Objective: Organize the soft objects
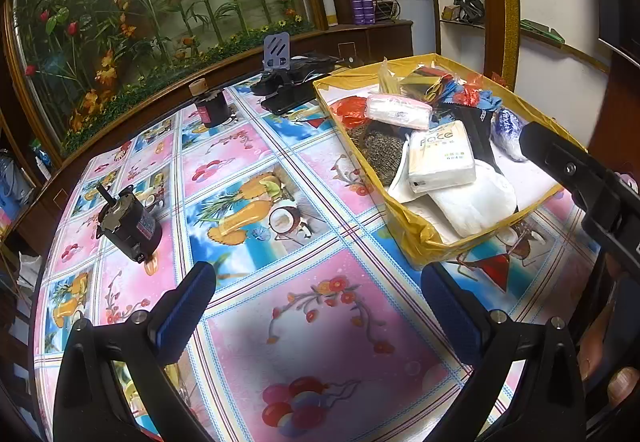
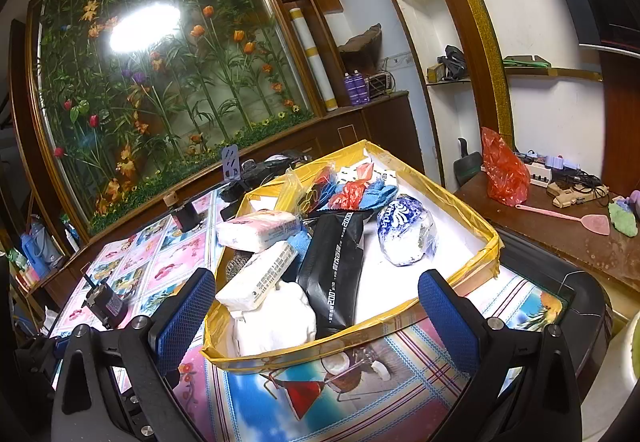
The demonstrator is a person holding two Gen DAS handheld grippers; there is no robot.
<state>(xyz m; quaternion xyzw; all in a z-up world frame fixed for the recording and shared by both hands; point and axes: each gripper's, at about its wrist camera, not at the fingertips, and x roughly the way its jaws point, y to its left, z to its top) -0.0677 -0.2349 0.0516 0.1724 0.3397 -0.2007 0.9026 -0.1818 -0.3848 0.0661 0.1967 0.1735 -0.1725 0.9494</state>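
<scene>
Hovering with jaws wide and empty, the right gripper point(image 2: 316, 306) should drop squarely over the white paper tissue pack point(image 2: 258, 276) inside the yellow-taped shallow box point(image 2: 490, 242), pinching gently across its narrow sides, while the left gripper point(image 1: 318, 302) waits equally wide above the flowered tablecloth point(image 1: 320, 322).

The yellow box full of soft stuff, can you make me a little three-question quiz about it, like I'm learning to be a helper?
1. True or false: the right gripper is squeezing something.
2. Which lies in the yellow box? A) the black motor B) the black packet C) the pink fly swatter
3. Fill in: the blue and white bag lies to the ___ of the black packet in the right wrist view.

Key: 1 false, both it and the left gripper are open and empty. 2 B. 3 right.
</scene>
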